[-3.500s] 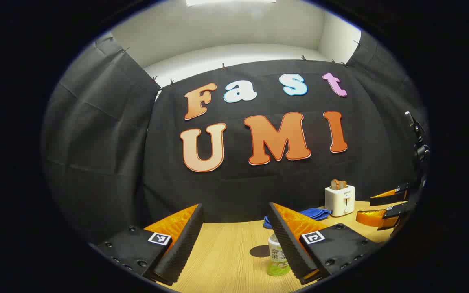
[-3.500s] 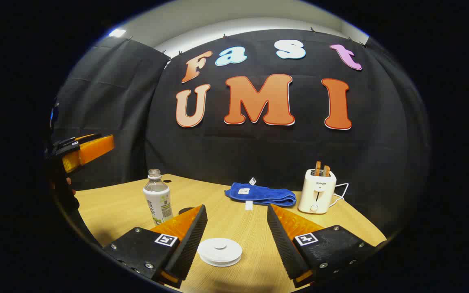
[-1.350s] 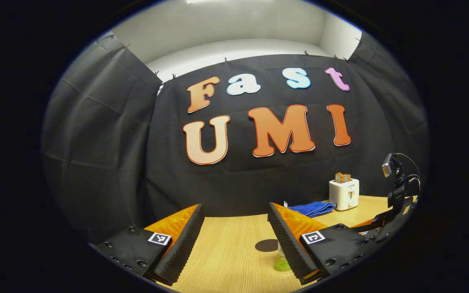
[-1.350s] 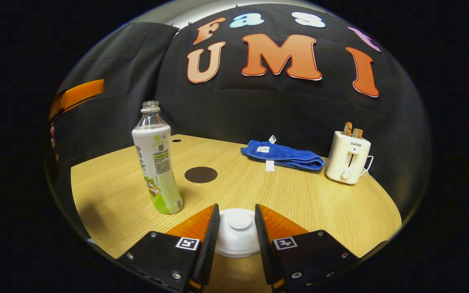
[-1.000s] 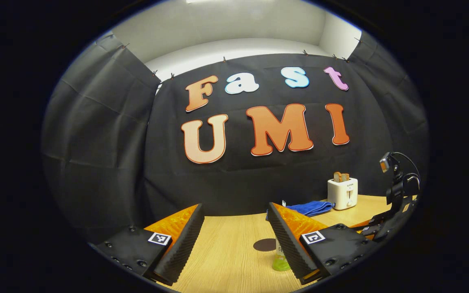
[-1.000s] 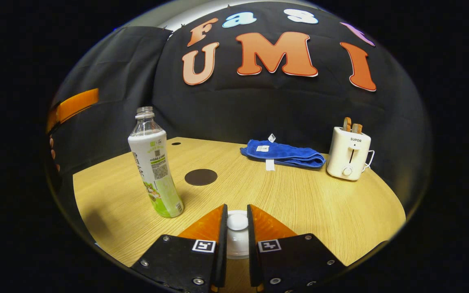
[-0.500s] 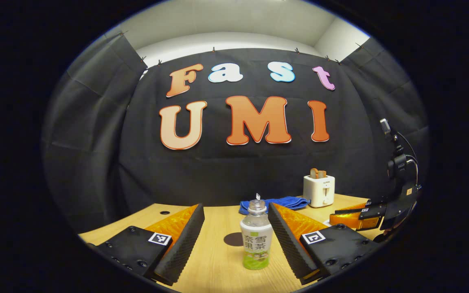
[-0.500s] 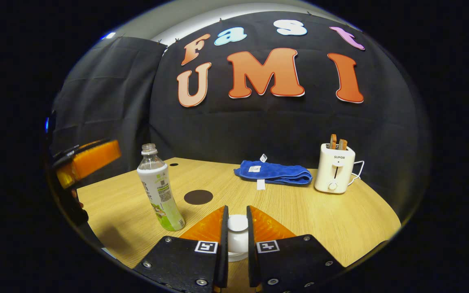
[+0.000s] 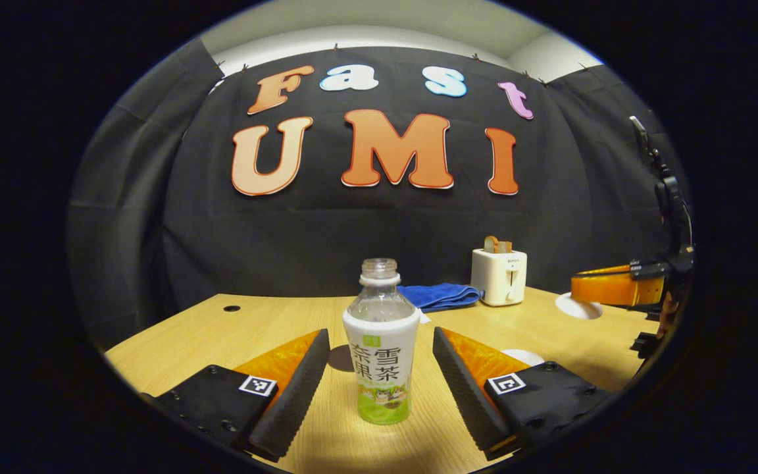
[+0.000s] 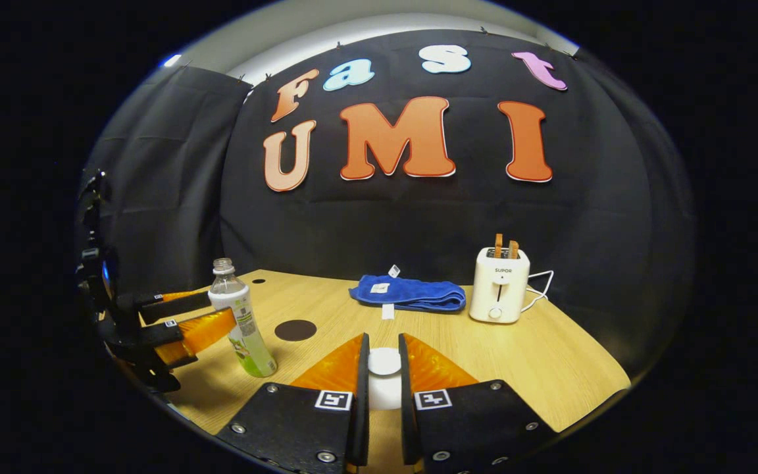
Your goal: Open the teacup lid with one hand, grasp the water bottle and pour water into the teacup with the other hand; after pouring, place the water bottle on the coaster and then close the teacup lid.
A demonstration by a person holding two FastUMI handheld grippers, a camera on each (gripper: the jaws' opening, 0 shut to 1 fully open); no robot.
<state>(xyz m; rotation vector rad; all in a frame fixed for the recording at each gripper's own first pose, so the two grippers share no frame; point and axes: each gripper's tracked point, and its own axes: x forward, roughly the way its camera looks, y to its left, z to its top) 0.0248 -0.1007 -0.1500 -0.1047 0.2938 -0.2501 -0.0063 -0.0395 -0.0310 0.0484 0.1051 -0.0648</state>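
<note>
Fingers of left gripper spread w/ water bottle between; right gripper pinching teacup lid. Bottle prob. light, slick, squashy: grab mid-label.

Right gripper jaws clamp teacup lid; water bottle upright.

I am finding the water bottle standing on the table between my left gripper's fingers, coaster behind it; towel lying left of toaster.
</note>
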